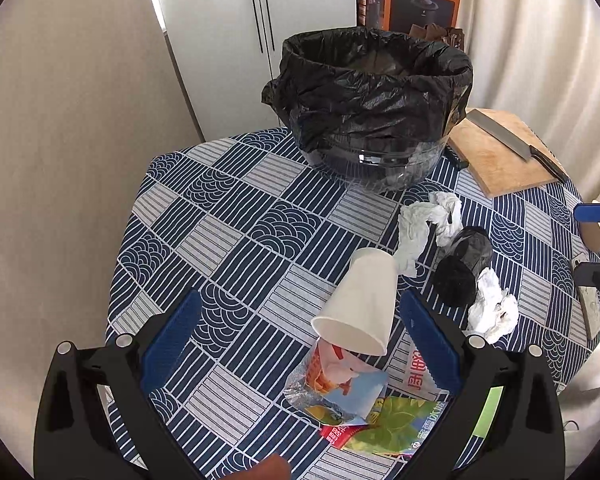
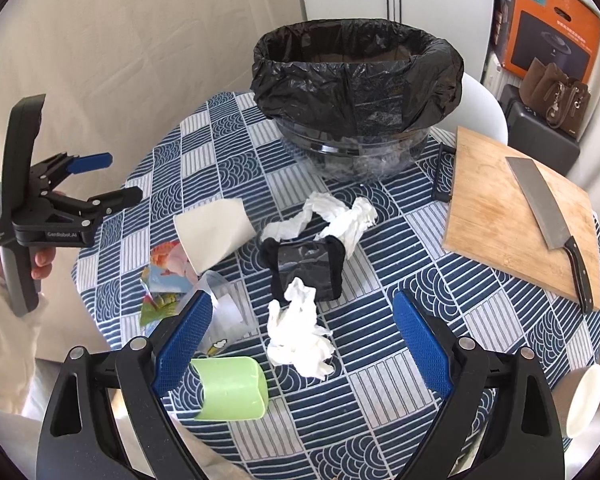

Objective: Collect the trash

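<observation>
A bin lined with a black bag (image 1: pixel 374 108) (image 2: pixel 356 88) stands at the far side of the table. A white paper cup (image 1: pixel 360 304) (image 2: pixel 214 234) lies tipped on colourful snack wrappers (image 1: pixel 352 396) (image 2: pixel 164 276). Crumpled white tissues (image 1: pixel 428 228) (image 2: pixel 300 332) and a black crumpled wrapper (image 1: pixel 462 268) (image 2: pixel 304 268) lie mid-table. My left gripper (image 1: pixel 300 340) (image 2: pixel 112 178) is open above the cup and wrappers, holding nothing. My right gripper (image 2: pixel 304 336) is open and empty, with the near tissue between its fingers. A green cup (image 2: pixel 230 388) lies near its left finger.
A wooden cutting board (image 2: pixel 500 216) (image 1: pixel 496 152) with a cleaver (image 2: pixel 548 216) lies at the right. A white cup (image 2: pixel 586 396) sits at the right table edge. A clear plastic piece (image 2: pixel 224 312) lies by the wrappers. An orange box (image 2: pixel 556 24) and a brown bag (image 2: pixel 560 96) stand behind.
</observation>
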`<action>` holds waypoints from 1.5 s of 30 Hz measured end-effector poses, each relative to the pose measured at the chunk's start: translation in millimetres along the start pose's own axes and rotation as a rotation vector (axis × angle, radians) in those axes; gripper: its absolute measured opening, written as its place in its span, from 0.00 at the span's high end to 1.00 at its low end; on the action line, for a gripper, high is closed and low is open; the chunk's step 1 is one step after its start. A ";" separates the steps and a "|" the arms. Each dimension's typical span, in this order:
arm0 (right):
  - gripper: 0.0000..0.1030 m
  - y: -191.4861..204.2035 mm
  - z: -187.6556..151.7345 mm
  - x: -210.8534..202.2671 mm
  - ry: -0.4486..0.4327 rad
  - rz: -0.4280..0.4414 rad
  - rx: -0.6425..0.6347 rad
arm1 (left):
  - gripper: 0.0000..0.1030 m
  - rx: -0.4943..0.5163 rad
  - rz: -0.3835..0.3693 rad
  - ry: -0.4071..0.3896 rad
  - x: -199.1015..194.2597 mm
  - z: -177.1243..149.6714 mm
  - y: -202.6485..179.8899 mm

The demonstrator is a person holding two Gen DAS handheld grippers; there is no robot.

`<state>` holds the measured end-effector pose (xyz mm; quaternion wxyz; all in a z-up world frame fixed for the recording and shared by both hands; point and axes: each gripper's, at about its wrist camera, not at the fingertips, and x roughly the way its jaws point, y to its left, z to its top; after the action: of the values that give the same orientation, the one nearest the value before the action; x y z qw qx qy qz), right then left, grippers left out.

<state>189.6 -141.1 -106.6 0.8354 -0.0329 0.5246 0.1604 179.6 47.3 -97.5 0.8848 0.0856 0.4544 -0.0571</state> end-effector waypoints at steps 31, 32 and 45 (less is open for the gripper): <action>0.15 89.0 -34.7 101.7 0.237 0.079 -0.342 | 0.06 -0.174 -0.082 0.303 67.9 -86.6 20.6; 0.15 89.4 -34.5 104.0 0.240 0.080 -0.342 | 0.06 -0.179 -0.091 0.314 70.8 -87.4 20.7; 0.46 88.0 -27.3 122.4 0.261 0.164 -0.313 | 0.20 -0.280 -0.267 0.393 97.0 -87.7 30.5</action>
<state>188.0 -35.3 -217.4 0.7293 -0.1399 0.5979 0.3017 171.7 92.7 -223.5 0.7674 -0.0888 0.6283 -0.0922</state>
